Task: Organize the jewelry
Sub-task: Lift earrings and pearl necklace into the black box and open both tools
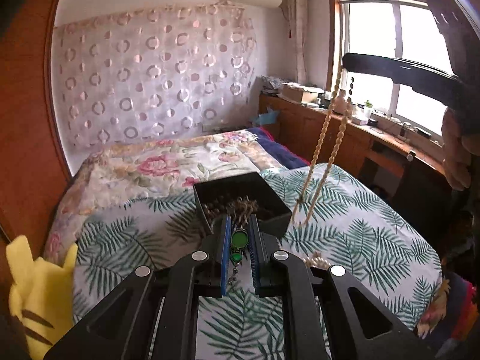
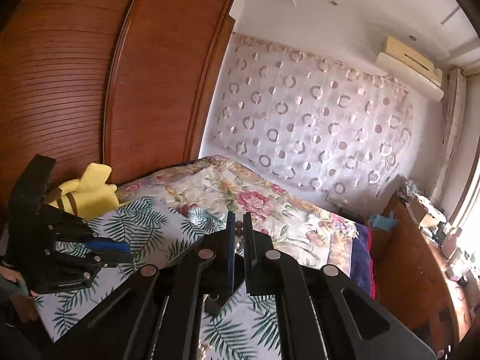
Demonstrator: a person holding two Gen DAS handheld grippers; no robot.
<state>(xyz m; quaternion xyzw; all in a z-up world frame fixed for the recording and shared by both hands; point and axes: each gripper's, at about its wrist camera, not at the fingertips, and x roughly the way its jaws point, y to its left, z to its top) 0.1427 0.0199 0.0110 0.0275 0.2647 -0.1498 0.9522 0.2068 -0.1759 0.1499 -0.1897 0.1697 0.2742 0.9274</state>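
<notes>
Your left tongs (image 1: pixel 240 234) are pinched on a green-stone pendant piece (image 1: pixel 239 238): 2 glossy green stones, 1 oval above a smaller one, in dark metal settings, with a thin chain drooping behind them between the blue-padded fingers (image 1: pixel 225 258). How the piece joins the tangle ahead is hard to make out.

Your right tongs (image 2: pixel 239 228) are nearly shut, with 2 small round beads showing in the slit. From the left wrist view, a cream beaded necklace (image 1: pixel 322 138) of small oval beads hangs from them in a long doubled loop, its bottom just off the box's right corner. The upper end of the strand washes out against the bright window (image 1: pixel 399 60).

Just beyond the left tongs sits a black square box (image 1: pixel 270 192), matte, open-topped, holding a knot of brownish chains and beads (image 1: pixel 240 205); the tongs cover its near wall. A cluster of pearly beads (image 1: pixel 318 261) lies on the leaf-print bedspread (image 1: pixel 375 240), half hidden behind the right linkage.

A yellow plush toy (image 1: pixel 39 288) is cut off at the left edge. Floral quilt (image 1: pixel 168 162) lies farther back.
</notes>
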